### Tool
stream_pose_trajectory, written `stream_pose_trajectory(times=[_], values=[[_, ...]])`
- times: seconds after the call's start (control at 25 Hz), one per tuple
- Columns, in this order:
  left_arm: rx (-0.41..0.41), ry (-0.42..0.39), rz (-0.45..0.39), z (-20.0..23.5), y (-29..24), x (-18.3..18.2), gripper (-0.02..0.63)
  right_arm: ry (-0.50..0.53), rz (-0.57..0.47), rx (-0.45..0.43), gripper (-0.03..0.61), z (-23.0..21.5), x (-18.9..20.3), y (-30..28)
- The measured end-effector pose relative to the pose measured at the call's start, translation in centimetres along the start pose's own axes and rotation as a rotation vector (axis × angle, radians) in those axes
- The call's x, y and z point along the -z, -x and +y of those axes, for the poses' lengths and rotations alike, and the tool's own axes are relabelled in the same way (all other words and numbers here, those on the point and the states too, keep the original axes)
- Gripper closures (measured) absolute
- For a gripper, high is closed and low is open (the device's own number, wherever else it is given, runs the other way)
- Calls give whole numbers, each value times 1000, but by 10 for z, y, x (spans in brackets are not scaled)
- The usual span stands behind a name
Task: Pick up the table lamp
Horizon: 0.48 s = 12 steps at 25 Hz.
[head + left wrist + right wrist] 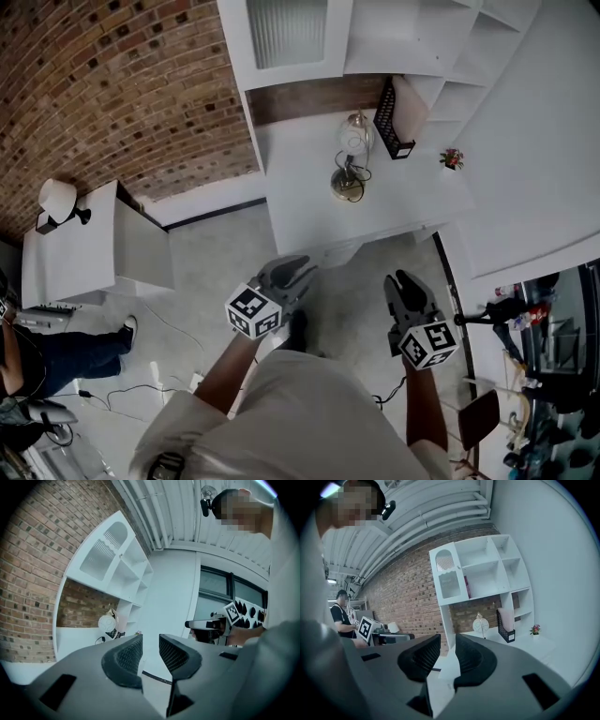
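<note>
The table lamp [351, 155], a clear globe shade on a thin stem with a round metal base, stands upright on the white desk [309, 211]. It also shows far ahead in the left gripper view [107, 622] and the right gripper view [480, 624]. My left gripper [292, 273] [150, 653] and right gripper [410, 282] [447, 656] hang over the floor, short of the desk's front edge. Both are open, their jaws a narrow gap apart with nothing between them. Neither touches the lamp.
A black file holder [394, 120] stands right of the lamp, a small potted flower [452, 159] further right. White shelves [394, 37] rise behind the desk. A white cabinet [94, 248] bearing another lamp [56, 200] is at left, and a seated person [37, 361] at lower left.
</note>
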<state>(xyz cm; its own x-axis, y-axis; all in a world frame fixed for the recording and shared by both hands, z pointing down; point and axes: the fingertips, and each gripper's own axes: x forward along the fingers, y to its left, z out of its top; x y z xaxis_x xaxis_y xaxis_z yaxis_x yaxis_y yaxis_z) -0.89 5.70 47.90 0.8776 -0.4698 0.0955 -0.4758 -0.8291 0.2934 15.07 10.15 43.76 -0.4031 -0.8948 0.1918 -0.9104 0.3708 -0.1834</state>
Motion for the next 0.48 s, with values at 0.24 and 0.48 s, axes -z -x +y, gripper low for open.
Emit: stream_pose_trajectory(times=[0.24,0.48], values=[[37,-5,17,44,-25,-13,488,-2,4,36,466,-16,-11,-42],[81,7,32,81,-45,-21,488,9,8,70,465,-25,-20,-80]])
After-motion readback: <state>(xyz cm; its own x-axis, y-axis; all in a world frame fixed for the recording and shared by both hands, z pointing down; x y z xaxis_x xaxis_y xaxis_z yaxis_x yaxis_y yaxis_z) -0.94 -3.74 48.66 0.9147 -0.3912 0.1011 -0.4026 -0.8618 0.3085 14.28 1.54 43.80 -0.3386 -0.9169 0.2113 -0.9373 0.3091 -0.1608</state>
